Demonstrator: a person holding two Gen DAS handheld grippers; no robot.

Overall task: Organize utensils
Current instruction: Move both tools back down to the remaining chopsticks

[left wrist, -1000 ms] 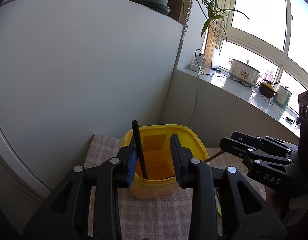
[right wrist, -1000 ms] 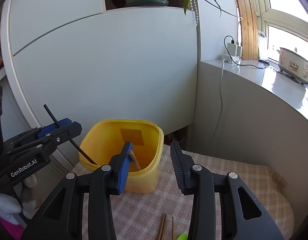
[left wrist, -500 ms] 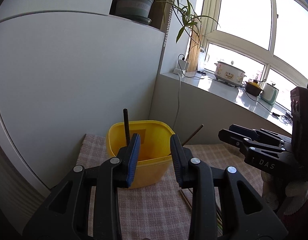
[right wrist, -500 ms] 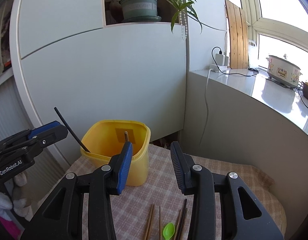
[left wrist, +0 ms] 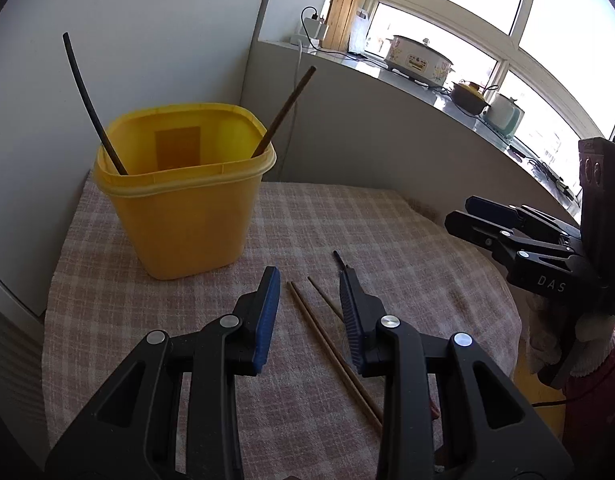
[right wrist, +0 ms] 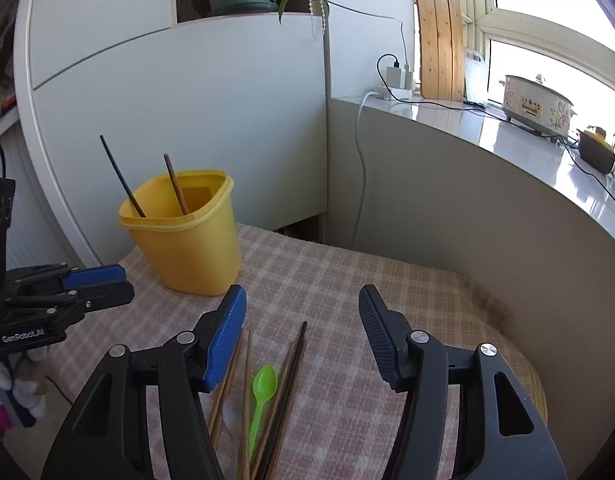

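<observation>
A yellow container (left wrist: pixel 187 220) (right wrist: pixel 187 256) stands at the back left of the checked cloth. A black chopstick (left wrist: pixel 87 92) (right wrist: pixel 121 176) and a brown chopstick (left wrist: pixel 285 108) (right wrist: pixel 175 184) lean inside it. My left gripper (left wrist: pixel 307 276) is open and empty, above brown chopsticks (left wrist: pixel 327 344) lying on the cloth. My right gripper (right wrist: pixel 302 292) has its jaws opening with nothing between them. Under it lie a green spoon (right wrist: pixel 261 396), brown chopsticks (right wrist: pixel 247 380) and dark chopsticks (right wrist: pixel 291 376). Each gripper shows at the edge of the other's view.
The checked cloth (left wrist: pixel 387 232) covers a small round table whose edge drops off on the right and front. A white cabinet (right wrist: pixel 187 100) stands behind the container. A grey ledge wall (right wrist: pixel 447 208) with a hanging cable curves along the right, with a cooker (right wrist: pixel 535 106) on top.
Both grippers have drawn back from the yellow container and tipped down toward the utensils on the cloth. The two chopsticks now stand free in the container. The right jaws have widened.
</observation>
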